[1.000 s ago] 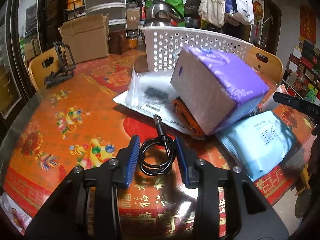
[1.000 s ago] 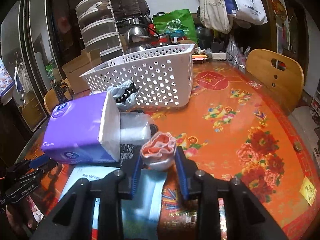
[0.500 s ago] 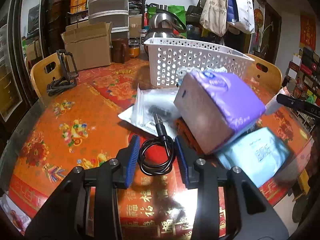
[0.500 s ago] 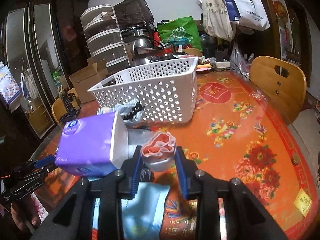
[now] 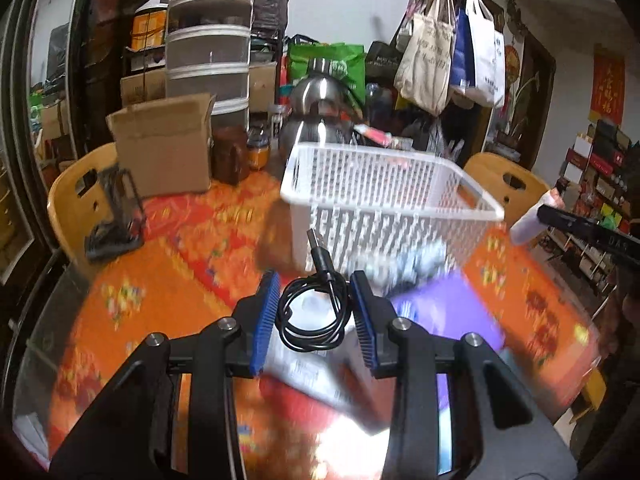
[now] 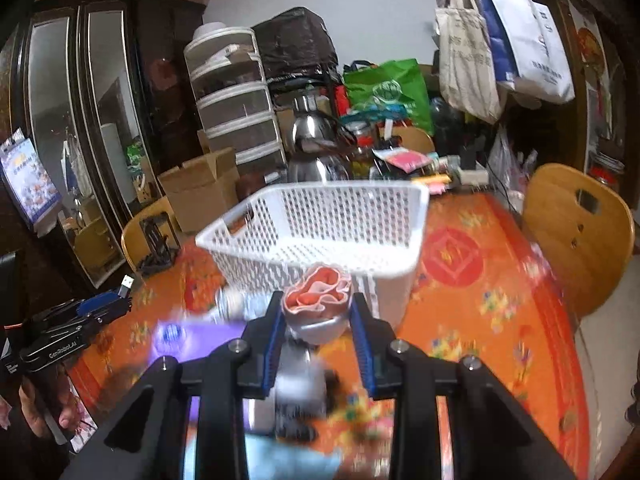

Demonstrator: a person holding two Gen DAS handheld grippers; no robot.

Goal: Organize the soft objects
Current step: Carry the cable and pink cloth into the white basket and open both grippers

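On the left, the left gripper (image 5: 314, 312) is clamped on a coiled black USB cable (image 5: 314, 316), the loop pinched flat between its blue pads (image 5: 266, 316). The cable's free end rises from the coil and points up and slightly left, its plug (image 5: 316, 242) aimed toward the near wall of the white perforated basket (image 5: 384, 204). The coil hangs above the tabletop (image 5: 160, 272), which wears an orange-red floral cover, over blurred packages: a white pouch and a purple tissue pack (image 5: 452, 312) just right of it.

Further right, the basket stands upright on the tabletop, its long axis running across the right wrist view, with a cardboard box (image 6: 200, 192) and a steel kettle (image 6: 316, 148) behind it.

The right gripper (image 6: 318, 320) grips a rolled soft bundle (image 6: 318, 304), grey outside with salmon-pink folds showing at its open end. The roll's long axis lies along the fingers, the folded end pointing forward toward the basket's near wall (image 6: 320, 256), raised above the tabletop. A wooden chair (image 6: 580, 232) stands at the far right.
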